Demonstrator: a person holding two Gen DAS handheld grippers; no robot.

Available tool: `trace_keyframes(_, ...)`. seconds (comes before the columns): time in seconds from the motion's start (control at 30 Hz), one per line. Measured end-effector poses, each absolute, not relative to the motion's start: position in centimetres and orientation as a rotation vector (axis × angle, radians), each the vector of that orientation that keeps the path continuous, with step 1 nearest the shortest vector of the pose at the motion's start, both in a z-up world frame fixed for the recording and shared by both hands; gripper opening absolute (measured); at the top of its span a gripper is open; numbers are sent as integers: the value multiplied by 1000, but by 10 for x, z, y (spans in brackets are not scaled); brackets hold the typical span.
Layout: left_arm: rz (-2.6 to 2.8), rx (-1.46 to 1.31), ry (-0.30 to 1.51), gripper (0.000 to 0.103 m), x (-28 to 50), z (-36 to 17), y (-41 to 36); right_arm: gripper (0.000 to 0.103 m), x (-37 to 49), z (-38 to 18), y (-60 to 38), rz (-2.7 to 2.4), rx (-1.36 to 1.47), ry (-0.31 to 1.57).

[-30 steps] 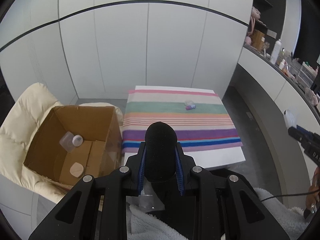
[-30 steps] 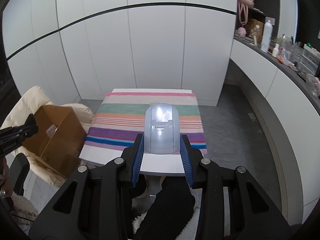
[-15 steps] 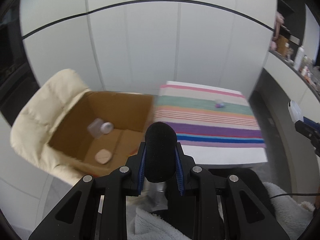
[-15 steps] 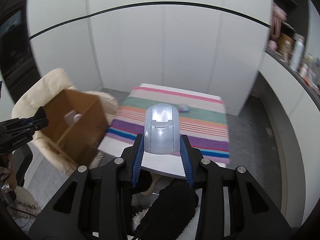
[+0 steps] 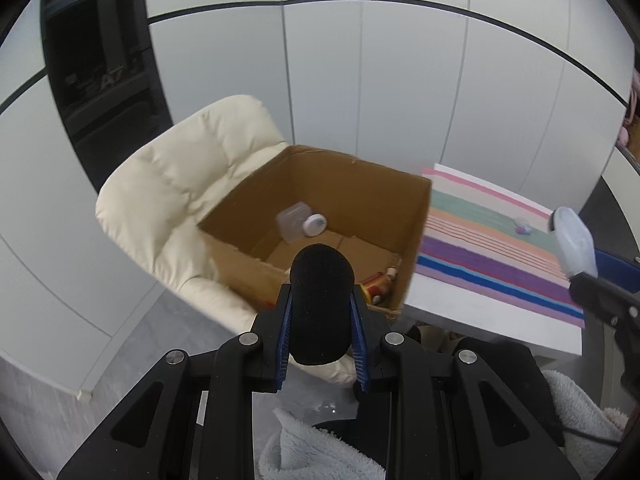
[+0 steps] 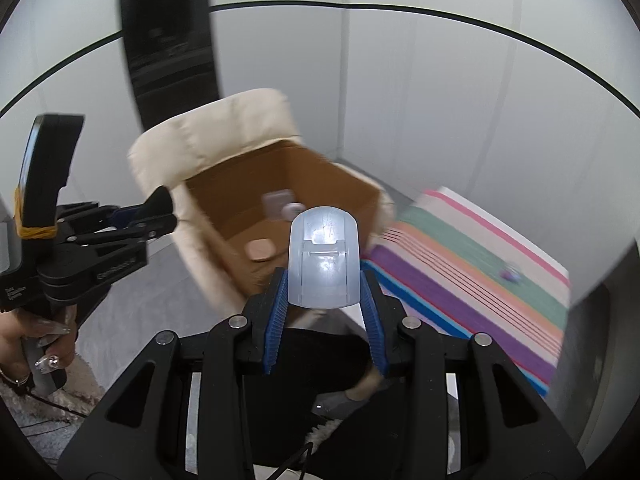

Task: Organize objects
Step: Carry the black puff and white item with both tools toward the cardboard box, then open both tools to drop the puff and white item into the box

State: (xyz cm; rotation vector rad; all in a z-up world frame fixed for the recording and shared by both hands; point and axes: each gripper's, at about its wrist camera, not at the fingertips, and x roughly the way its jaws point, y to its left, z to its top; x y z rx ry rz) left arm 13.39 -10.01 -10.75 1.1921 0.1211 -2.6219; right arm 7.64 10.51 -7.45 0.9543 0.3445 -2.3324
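Grippers both loaded above a cardboard box (image 5: 356, 192) set on a cream padded chair (image 5: 184, 184). The left gripper (image 5: 321, 316) is clamped shut on a black, foam-like rounded object (image 5: 321, 304), its blue pads pressed to either side. The right gripper (image 6: 323, 300) grips a pale blue translucent plastic piece (image 6: 323, 264) with an arched top and a moulded recess on its face, the jaws only narrowly parted around it.

Inside the box, the left wrist view shows a clear plastic container (image 5: 292, 220) with a white round lid (image 5: 315, 225) near the far wall, and a red-and-gold item (image 5: 376, 285) in the near right corner. The right wrist view shows instead a round peach-coloured piece (image 6: 260, 249) on the box floor, plus a person's hand (image 6: 36, 344) with long decorated nails on the left gripper's handle, which is wrapped with a yellow band.

Beside the box, a white table carries a striped cloth (image 5: 492, 240); a small purple-and-clear object (image 5: 523, 225) lies near the cloth's far edge.

Writing on the left gripper's body is too blurred to read.
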Motion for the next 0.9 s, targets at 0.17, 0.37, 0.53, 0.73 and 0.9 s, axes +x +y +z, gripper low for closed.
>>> trace_keyframes(0.17, -2609, 1223, 127, 26, 128, -119, -98, 37, 75, -80, 77, -2270, 940, 362)
trace_keyframes(0.37, -2641, 1234, 119, 26, 104, -126, -87, 37, 60, -90, 60, -2259, 953, 387)
trace_keyframes(0.53, -2661, 1125, 99, 27, 66, -121, -92, 37, 36, -91, 48, -2257, 960, 408)
trace_keyframes(0.73, -2612, 1082, 181, 27, -3, -131, -112, 37, -16, -91, 30, -2274, 974, 398)
trace_keyframes(0.9, -2609, 1072, 166, 68, -35, -137, -130, 37, -72, -100, 5, -2286, 1009, 364)
